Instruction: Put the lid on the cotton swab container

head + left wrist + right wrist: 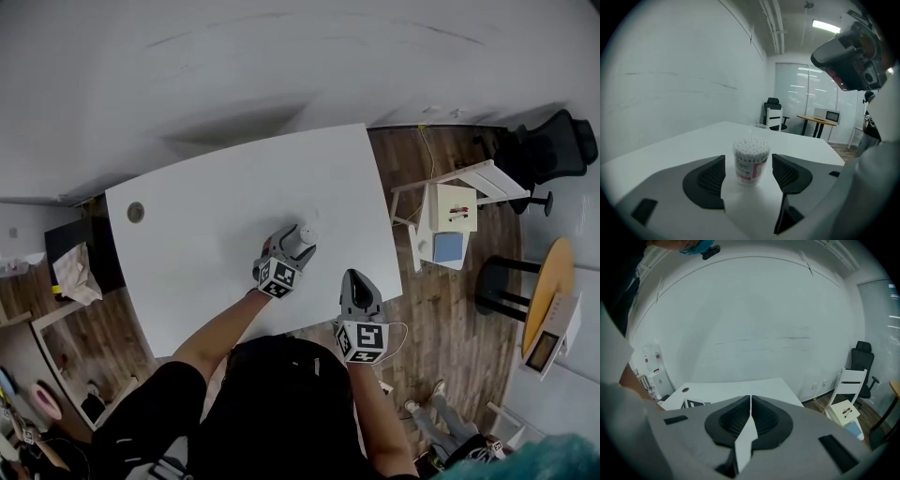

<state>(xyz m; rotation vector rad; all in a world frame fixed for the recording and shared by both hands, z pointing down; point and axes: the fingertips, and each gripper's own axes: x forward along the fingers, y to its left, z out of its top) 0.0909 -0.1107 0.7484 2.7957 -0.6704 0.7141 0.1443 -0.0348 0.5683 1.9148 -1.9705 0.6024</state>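
My left gripper [301, 241] is open, its two dark ribbed pads [708, 177] spread wide. The container [751, 161] stands upright on the white worktop [216, 216] in the gap between them. Neither pad touches it; I see a strip of worktop on each side.

The container is a small clear round tub packed with cotton swabs. Their white tips crowd together at the mouth in a bumpy, slightly domed layer. The top is uncovered, so the swab heads are open to view. A label wraps the lower wall, pale above with a pink-red patch low on the front; its print is too small for me to read.

Just behind the tub, further along the worktop, lies a faint clear round rim [761, 126]. It may be the lid, but I cannot tell for sure.

My right gripper [750, 401] is closed, its jaws meeting edge to edge with nothing between them. In the head view it sits near the worktop's front edge, apart from the container.
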